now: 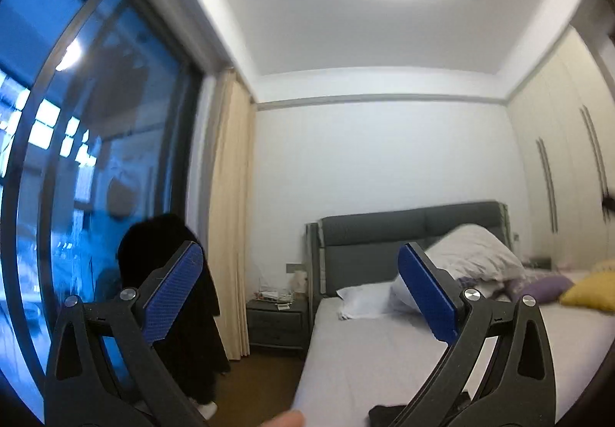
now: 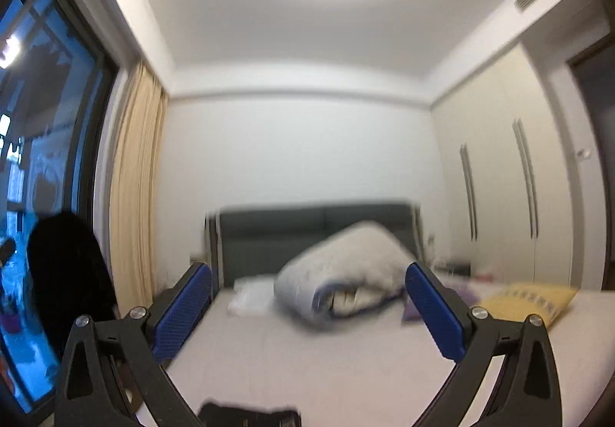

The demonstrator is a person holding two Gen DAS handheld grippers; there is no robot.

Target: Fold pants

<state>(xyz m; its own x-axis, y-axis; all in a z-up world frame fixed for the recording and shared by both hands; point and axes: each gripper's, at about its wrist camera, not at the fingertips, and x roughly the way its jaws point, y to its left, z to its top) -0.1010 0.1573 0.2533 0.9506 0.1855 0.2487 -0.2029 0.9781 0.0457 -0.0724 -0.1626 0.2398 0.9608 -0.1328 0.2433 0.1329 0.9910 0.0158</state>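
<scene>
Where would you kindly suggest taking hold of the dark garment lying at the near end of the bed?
Probably at its far edge, coming down from above: the dark garment lies flat on the bed, so only an edge can be pinched. Most of it is cut off below both views, so waistband or hem cannot be told.

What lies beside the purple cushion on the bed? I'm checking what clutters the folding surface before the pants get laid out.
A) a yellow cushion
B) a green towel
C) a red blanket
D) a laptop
A: a yellow cushion lies on the bed right next to the purple cushion, and the right wrist view shows the same pair.
</scene>
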